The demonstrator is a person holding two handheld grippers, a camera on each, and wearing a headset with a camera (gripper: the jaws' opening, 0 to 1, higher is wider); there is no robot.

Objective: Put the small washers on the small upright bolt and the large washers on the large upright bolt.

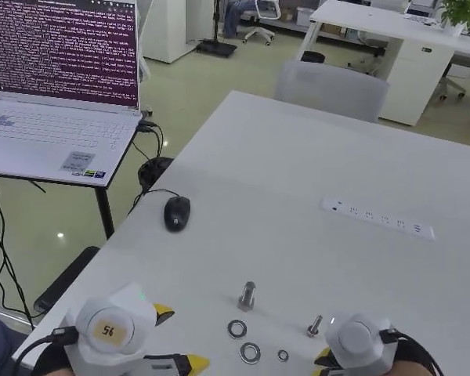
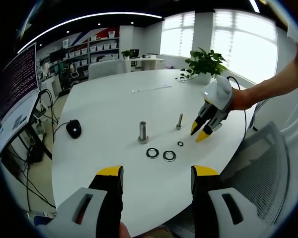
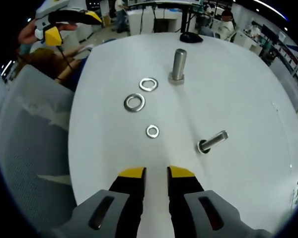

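Washers (image 3: pixel 126 103) loose beside bolts (image 3: pixel 179 63), mouse (image 1: pixel 177 212) beyond; left gripper (image 2: pixel 156 171) wide open, right gripper (image 3: pixel 156 171) narrowly.

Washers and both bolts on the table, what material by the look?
Two large flat silver washers and the small silver washer: likely steel, bright plated finish, glinting. Large grey upright bolt and small grey bolt: metal too, probably steel, duller satin sheen.

The left gripper (image 1: pixel 178 338), white-bodied and yellow-tipped, is marked with a yellow "56" label (image 1: pixel 107 332) at lower left, and a black cable (image 1: pixel 39 342) is attached.
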